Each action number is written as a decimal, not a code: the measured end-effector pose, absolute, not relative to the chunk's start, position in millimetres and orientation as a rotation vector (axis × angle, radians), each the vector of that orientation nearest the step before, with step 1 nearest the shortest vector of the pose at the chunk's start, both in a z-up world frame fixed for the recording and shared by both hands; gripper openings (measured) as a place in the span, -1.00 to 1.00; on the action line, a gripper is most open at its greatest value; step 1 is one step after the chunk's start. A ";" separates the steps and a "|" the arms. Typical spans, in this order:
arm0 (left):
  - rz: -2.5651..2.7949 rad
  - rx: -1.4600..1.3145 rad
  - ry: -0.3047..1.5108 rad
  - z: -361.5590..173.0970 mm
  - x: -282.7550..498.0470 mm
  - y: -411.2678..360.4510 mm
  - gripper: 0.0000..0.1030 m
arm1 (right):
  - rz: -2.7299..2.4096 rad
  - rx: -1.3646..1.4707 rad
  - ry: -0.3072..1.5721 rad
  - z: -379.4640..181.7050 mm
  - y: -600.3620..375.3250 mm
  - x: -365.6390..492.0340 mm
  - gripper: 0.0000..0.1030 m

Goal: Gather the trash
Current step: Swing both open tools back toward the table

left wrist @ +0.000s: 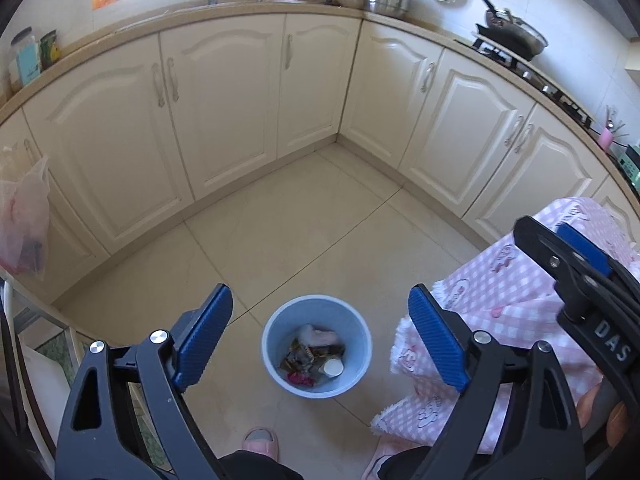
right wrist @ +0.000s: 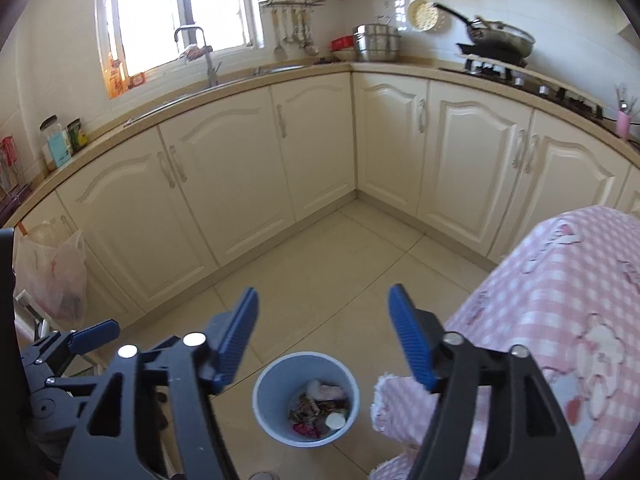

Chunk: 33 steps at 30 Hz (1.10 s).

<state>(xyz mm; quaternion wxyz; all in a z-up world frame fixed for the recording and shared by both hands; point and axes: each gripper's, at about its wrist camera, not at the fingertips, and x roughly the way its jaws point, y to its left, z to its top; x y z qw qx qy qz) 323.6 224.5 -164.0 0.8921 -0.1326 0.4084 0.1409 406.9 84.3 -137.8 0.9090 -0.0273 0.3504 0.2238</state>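
Both wrist views look steeply down from above, sharing the blue bin (left wrist: 316, 346) (right wrist: 306, 398) and corner cabinets (left wrist: 320, 80) (right wrist: 316, 140).

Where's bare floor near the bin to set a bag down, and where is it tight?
Bare tile runs from the blue bin out to the corner cabinets, and left of the bin toward the hanging plastic bag. It is tight on the bin's right, where the pink checked cloth hangs close, and just in front, by the pink slipper. Left gripper and right gripper are open, empty.
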 end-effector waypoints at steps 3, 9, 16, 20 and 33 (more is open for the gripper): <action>0.264 -0.254 0.813 -149.5 319.8 205.8 0.80 | 0.401 -0.051 0.686 -121.6 52.0 398.8 0.59; 0.152 -0.176 0.759 -119.2 320.1 141.6 0.84 | 0.261 -0.027 0.594 -89.9 -32.6 380.2 0.78; -0.013 -0.098 0.751 -100.7 330.2 48.4 0.85 | 0.105 0.028 0.537 -70.3 -145.9 359.6 0.84; -0.106 -0.050 0.767 -99.8 337.6 -8.9 0.85 | 0.001 0.070 0.540 -71.4 -216.8 352.5 0.85; -0.265 0.097 0.821 -111.4 380.1 -149.7 0.85 | -0.176 0.210 0.621 -107.1 -350.2 354.4 0.85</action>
